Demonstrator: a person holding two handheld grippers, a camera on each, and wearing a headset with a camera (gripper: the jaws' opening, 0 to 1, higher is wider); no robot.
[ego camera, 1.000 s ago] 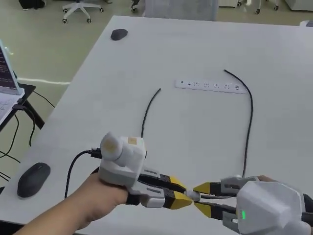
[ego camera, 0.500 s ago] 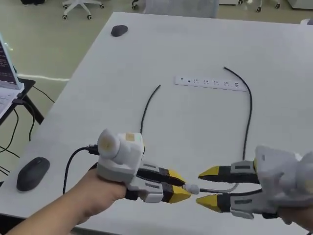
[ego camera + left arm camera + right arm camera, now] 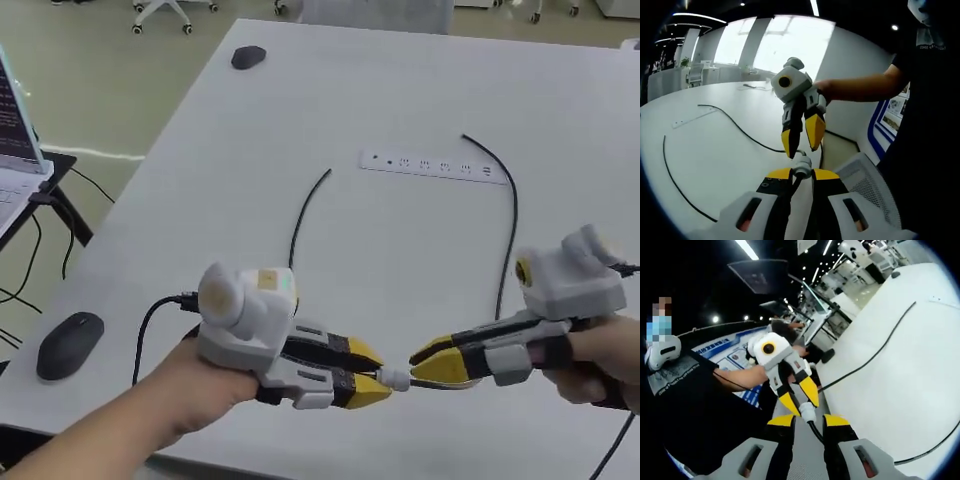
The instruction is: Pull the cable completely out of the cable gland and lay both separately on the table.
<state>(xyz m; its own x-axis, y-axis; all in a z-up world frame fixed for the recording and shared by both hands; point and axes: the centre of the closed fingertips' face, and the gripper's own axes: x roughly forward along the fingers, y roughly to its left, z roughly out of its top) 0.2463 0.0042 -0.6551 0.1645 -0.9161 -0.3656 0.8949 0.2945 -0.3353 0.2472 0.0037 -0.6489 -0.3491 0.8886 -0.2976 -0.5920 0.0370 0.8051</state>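
Observation:
The white cable gland point(image 3: 396, 380) is pinched in my left gripper point(image 3: 378, 372), shut on it just above the table's near edge. In the left gripper view the gland point(image 3: 801, 164) sits between the yellow tips. The black cable point(image 3: 512, 230) runs over the table from the far right and up to the gland. My right gripper point(image 3: 418, 365) faces the left one tip to tip. In the right gripper view the cable point(image 3: 815, 432) passes between its jaws, which stand close on either side with a gap left, so this gripper point(image 3: 809, 421) is open.
A white power strip point(image 3: 430, 167) lies mid-table beyond a second loose black cable point(image 3: 305, 215). One dark mouse point(image 3: 68, 345) rests at the near left edge, another point(image 3: 248, 57) at the far left corner. A laptop point(image 3: 12, 140) stands off the table's left side.
The right gripper has rolled onto its side, come in closer to the gland, and its jaws have narrowed around the cable. The left gripper has held still with the gland.

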